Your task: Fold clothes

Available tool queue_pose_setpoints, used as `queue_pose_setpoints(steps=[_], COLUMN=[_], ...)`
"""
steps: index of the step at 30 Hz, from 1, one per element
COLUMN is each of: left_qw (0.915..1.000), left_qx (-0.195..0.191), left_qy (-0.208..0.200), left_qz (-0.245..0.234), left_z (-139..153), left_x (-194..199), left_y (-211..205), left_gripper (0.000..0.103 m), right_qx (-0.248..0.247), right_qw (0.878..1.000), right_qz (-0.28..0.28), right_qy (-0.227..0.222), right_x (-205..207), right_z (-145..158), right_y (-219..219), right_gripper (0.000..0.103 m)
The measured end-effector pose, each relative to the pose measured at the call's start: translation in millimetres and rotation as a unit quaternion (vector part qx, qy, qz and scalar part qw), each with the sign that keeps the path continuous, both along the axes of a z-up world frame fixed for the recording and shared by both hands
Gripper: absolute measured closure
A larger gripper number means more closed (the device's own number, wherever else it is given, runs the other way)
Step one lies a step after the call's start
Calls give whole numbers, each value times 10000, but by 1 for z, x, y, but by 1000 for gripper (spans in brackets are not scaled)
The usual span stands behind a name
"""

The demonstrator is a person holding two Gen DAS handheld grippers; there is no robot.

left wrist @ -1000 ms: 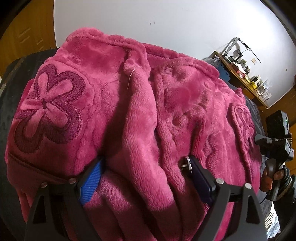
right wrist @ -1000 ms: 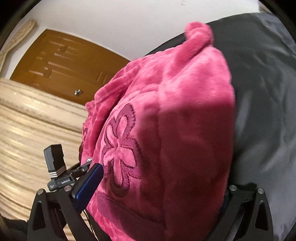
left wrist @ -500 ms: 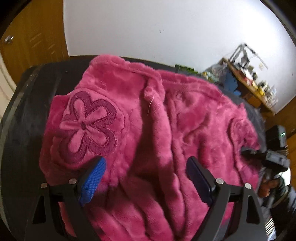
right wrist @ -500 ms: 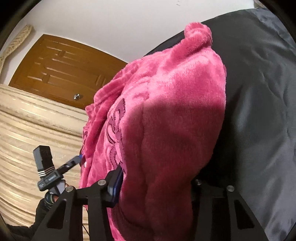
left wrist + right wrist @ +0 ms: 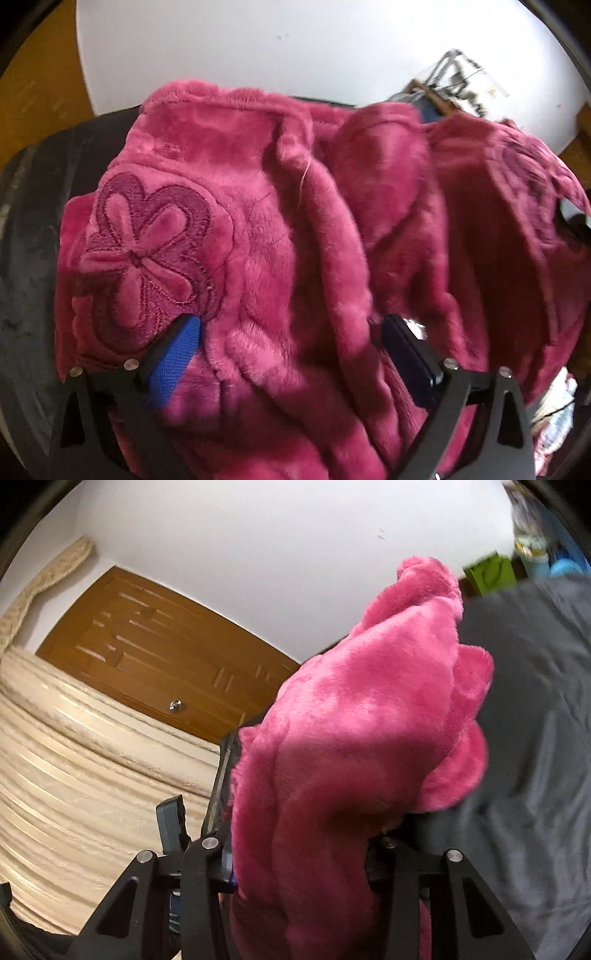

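- The robe (image 5: 295,258), a pink plush garment, lies bunched on a dark grey sheet (image 5: 33,258) that covers the work surface; in the left wrist view the sheet shows as a dark band left of the fabric.
- An embroidered flower (image 5: 147,243) sits on the robe's left part, just beyond the blue pad of the left gripper (image 5: 291,354).
- The left gripper has its fingers wide apart, with a thick ridge of robe lying between them; whether the pads touch the fabric cannot be told.
- The right gripper (image 5: 299,853) is clamped on a fold of the robe (image 5: 351,757), and the plush rises out from between its fingers and hides most of them.
- In the right wrist view the sheet (image 5: 535,738) spreads wrinkled to the right of the lifted fabric.
- A white wall (image 5: 258,48) stands behind the surface in both views.
- A brown panelled door (image 5: 159,653) with a metal knob (image 5: 175,705) is set in that wall, left of the robe.
- A cream ribbed cover (image 5: 74,775) fills the lower left of the right wrist view, below the door.
- A cluttered desk (image 5: 450,88) stands at the far right against the wall; its items are too blurred to name.
- A green bag (image 5: 489,574) sits by the wall at the far edge of the sheet.
- The left view is motion-blurred on its right side.
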State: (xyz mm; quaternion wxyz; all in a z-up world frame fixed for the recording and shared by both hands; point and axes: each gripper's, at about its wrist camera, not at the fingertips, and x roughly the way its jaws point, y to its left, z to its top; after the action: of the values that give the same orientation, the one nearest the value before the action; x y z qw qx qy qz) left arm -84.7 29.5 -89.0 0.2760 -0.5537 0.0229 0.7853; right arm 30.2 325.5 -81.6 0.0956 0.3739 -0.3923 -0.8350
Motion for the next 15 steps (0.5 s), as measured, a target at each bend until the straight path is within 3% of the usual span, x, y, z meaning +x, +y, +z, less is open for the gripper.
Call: queue_pose_setpoints(steps=[7, 12, 15], left_qw=[9958, 9902, 9842], left_qx=[795, 958, 1104], left_qy=[-149, -194, -331], left_qz=[432, 996, 1344], left_z=[26, 29, 26], left_x=[-9, -8, 4], left_y=[-89, -148, -198], left_gripper=[4, 4, 4], right_qx=[662, 1287, 2099], right_qw=[9973, 9902, 9751], right_qz=[312, 514, 640], right_qy=[55, -151, -326], right_x=[-41, -72, -104], right_z=[33, 24, 8], right_y=[-105, -178, -224], right_gripper=[58, 58, 58])
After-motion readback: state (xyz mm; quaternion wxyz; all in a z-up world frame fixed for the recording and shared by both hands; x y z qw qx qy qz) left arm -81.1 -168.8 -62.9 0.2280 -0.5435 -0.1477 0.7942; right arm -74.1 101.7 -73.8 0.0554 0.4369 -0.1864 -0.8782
